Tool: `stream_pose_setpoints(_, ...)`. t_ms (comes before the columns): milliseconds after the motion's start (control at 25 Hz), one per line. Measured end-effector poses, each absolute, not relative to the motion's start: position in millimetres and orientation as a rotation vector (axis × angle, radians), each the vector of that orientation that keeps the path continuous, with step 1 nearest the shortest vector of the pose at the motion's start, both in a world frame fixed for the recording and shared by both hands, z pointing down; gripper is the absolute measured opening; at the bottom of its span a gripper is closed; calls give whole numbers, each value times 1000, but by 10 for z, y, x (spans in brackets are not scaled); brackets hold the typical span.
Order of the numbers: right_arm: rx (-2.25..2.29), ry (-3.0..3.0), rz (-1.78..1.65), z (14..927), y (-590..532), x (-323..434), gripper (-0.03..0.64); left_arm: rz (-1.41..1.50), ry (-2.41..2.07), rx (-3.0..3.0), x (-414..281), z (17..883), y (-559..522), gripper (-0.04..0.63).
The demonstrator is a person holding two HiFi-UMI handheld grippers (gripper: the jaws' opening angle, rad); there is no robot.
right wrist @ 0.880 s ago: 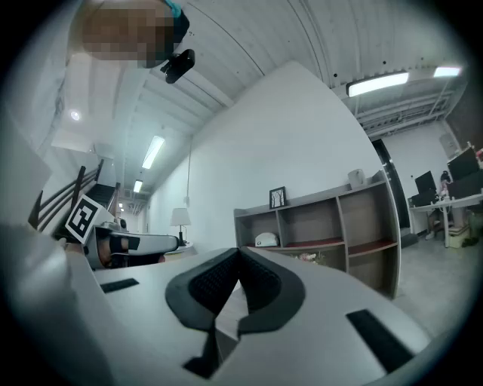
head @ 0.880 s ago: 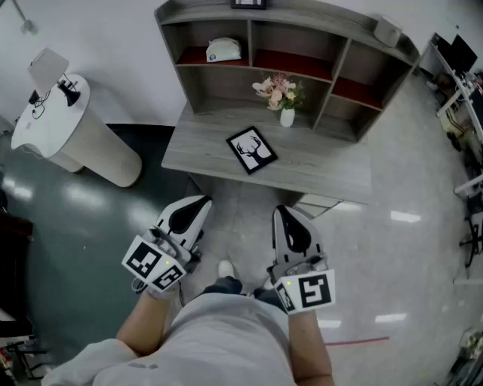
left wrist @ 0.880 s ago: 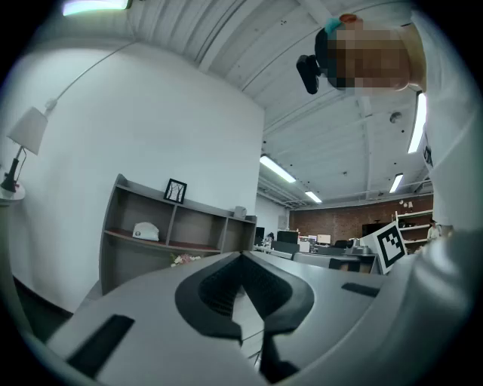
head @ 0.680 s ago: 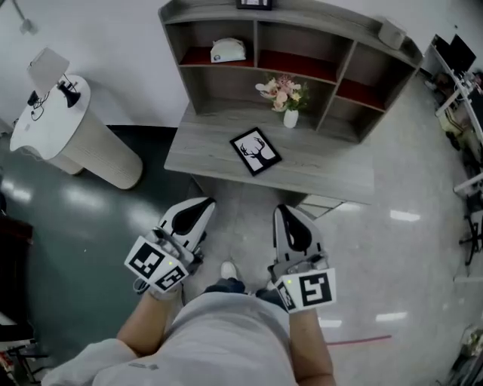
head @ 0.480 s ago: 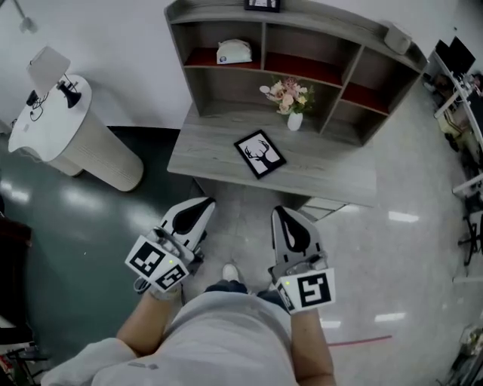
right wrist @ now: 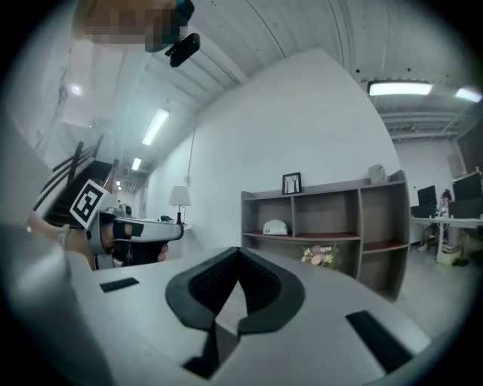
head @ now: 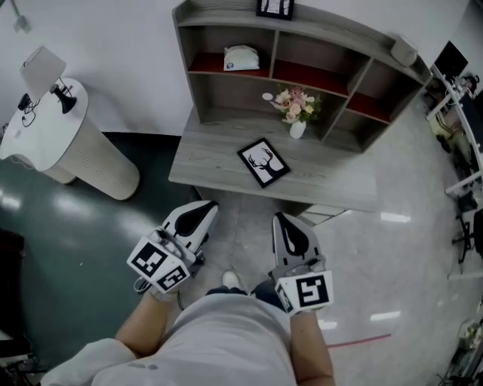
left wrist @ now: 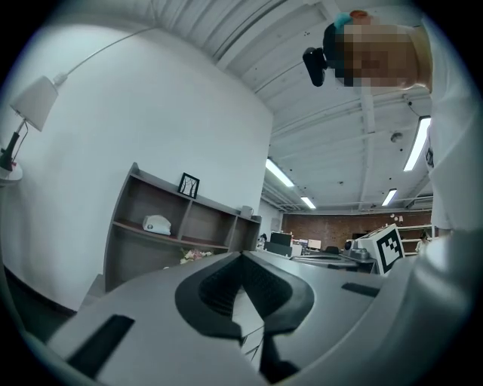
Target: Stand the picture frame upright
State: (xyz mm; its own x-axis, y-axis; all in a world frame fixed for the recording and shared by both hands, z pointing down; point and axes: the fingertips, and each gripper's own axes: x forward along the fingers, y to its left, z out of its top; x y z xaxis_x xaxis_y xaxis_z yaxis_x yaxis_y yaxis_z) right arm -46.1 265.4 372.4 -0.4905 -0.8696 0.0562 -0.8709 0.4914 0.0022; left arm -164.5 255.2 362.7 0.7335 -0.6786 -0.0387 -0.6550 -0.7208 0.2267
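Observation:
A black picture frame (head: 264, 162) with a deer silhouette lies flat on the grey desk (head: 219, 177), in front of the shelf unit. Both grippers hang close to the person's body, well short of the desk's front edge. My left gripper (head: 202, 206) is shut and holds nothing. My right gripper (head: 282, 219) is likewise shut and empty. In the left gripper view the jaws (left wrist: 243, 260) meet at their tips, with the shelf unit beyond. The right gripper view shows its jaws (right wrist: 238, 256) closed too, with the left gripper (right wrist: 132, 230) off to the left.
A grey shelf unit (head: 302, 53) rises at the back of the desk. It holds a white object (head: 241, 57), a second small frame (head: 275, 7) on top, and a flower vase (head: 296, 109) stands below. A white ribbed cylinder (head: 64, 147) with a lamp stands left.
The head view has shifted, so the desk and shelf sit slightly right and lower in the picture. Both grippers stay shut, close to the body.

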Motion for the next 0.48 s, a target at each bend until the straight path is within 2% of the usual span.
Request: stream_pose_setpoints(480, 1521, -2706, 123, 3942, 2032, -352, 18, -121, -1109, 2684, -1610, 3857, 2091, 15)
